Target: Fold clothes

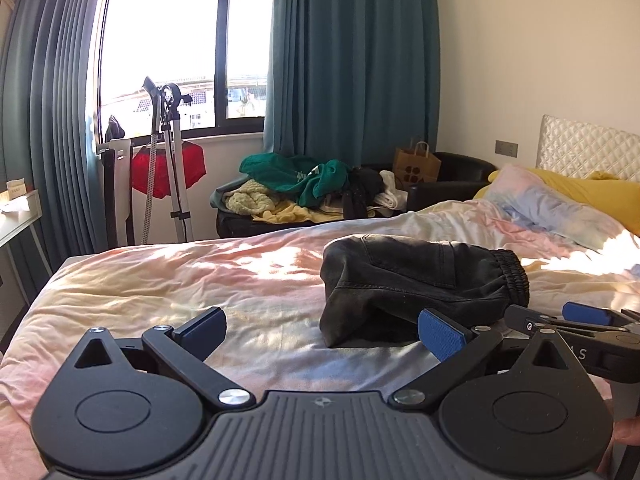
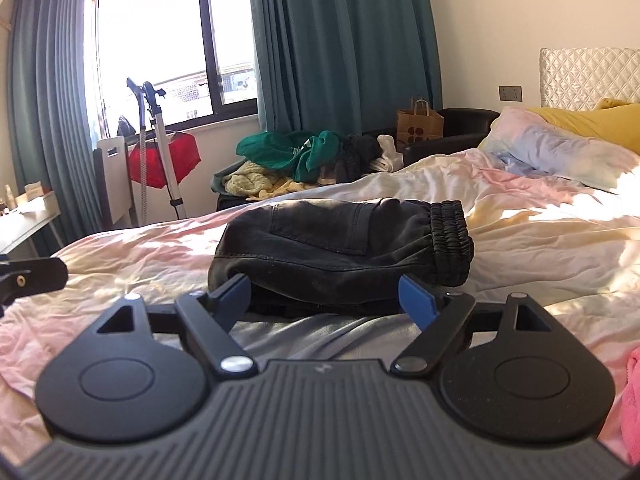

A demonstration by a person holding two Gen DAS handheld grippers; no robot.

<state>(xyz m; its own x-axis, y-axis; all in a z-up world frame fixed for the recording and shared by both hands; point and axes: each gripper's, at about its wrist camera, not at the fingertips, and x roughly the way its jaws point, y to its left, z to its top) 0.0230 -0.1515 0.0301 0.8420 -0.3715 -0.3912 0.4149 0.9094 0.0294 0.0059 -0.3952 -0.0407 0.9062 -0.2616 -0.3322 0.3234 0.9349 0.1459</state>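
While your two grippers hover low over the near edge of the bed, both have their jaws spread and grasp nothing: the left gripper [image 1: 322, 330] stands wide with only sheet between its blue pads, and the right gripper [image 2: 328, 300] has its pads on either side of the near fold of the clothing, but they do not press on it. Just beyond them lies the folded black denim garment with an elastic waistband [image 2: 340, 248], on the wrinkled pastel tie-dye bed sheet [image 1: 180, 280], its waistband turned toward the headboard. The fold looks loose and puffy at the near end, so I judge that it could spring open if a finger catches the hem when you draw back. A pink fabric [image 2: 632, 400] lies at the right edge, easy to drag by mistake. Farther away are a pastel pillow [image 1: 540, 200] and a yellow pillow [image 1: 600, 192], then the pile of green and cream clothes [image 1: 304, 184] on a black chair, perhaps the next to fold.
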